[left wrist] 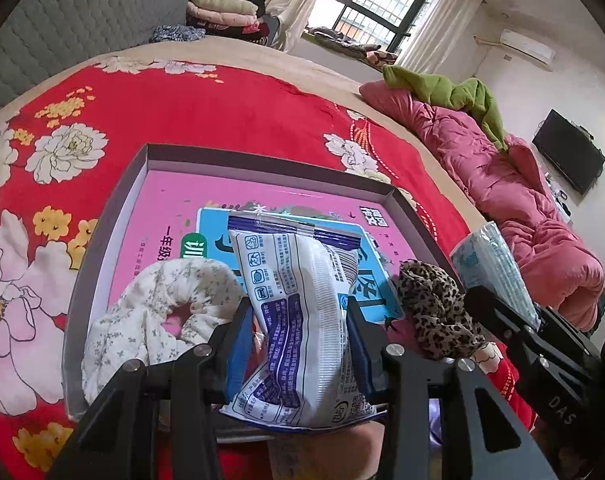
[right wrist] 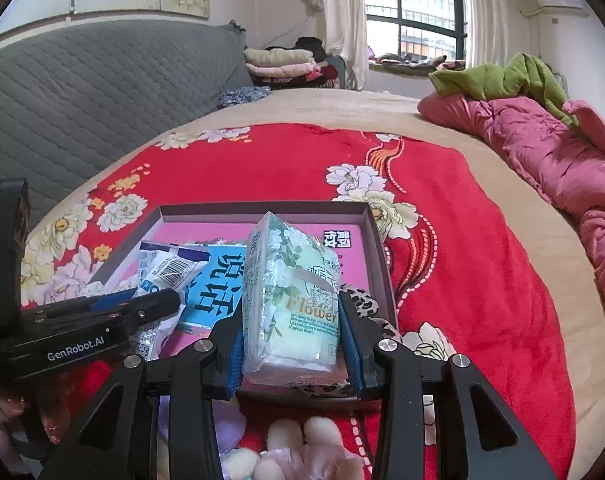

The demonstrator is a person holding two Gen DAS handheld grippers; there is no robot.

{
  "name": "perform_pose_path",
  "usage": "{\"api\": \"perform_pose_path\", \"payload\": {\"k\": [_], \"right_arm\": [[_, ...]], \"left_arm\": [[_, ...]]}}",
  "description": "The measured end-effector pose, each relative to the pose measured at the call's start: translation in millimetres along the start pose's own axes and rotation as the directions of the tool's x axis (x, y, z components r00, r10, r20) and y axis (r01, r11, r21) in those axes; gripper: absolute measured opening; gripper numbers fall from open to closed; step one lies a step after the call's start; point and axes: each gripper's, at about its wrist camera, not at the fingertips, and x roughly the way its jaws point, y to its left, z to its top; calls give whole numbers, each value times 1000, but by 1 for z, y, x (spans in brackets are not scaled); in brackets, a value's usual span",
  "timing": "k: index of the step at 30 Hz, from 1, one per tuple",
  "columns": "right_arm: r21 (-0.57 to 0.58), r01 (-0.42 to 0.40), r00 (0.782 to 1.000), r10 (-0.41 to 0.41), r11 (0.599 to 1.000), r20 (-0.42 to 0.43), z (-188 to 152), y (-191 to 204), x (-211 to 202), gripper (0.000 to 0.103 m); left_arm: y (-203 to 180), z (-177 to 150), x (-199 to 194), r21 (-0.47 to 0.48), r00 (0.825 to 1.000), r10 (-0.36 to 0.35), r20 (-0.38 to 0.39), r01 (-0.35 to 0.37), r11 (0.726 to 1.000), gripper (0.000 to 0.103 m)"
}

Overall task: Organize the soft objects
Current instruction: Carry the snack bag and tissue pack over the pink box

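Red flowered bedspread carries a shallow tray. Left hand-held gripper clamps a white-and-blue packet above it; right hand-held gripper clamps a tissue pack.

Gripping a white-and-blue wet-wipe packet between the blue pads of the left gripper, above the near edge of the shallow grey tray. Lying inside the tray: a pink booklet, a cream floral scrunchie left of the packet, a leopard-print scrunchie right of it. Showing at the tray's right rim: the right gripper clamping a tissue pack.
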Motion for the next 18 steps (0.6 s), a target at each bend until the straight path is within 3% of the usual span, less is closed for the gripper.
{"api": "perform_pose_path", "payload": {"k": [18], "right_arm": [[-10,-20,993,19,1000,-116,-7,5,35,41]], "left_arm": [[13,0,9,-25,999,34,-25,-35,999,43]]}}
